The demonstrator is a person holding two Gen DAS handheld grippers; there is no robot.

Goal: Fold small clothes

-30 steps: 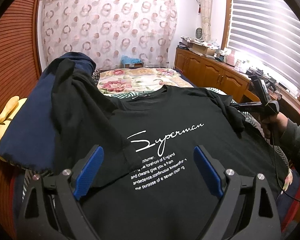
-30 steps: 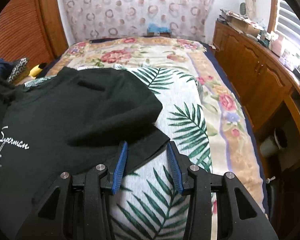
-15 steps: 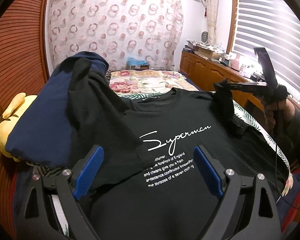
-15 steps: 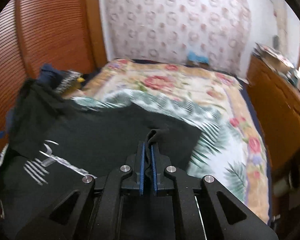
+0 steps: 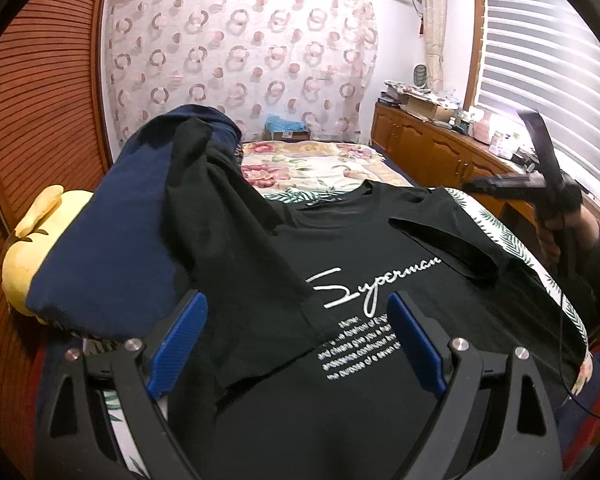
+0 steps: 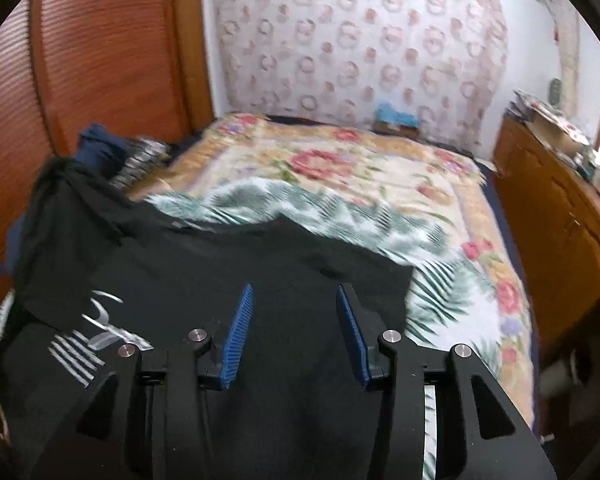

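On the bed (image 5: 320, 160), the black T-shirt (image 5: 380, 360) lies face up, one sleeve (image 5: 440, 236) folded inward. Left tongs (image 5: 296, 340) stand spread wide and empty; right tongs (image 6: 296, 332) are opening, nothing between them. Soft, light cloth: best pinched at hem or sleeve edge.

Black T-shirt (image 5: 380, 280) with white lettering lay on palm-leaf-print sheet (image 6: 380, 216); navy cloth (image 5: 112, 240), yellow plush toy (image 5: 28, 248), ring-patterned curtain (image 5: 240, 56).
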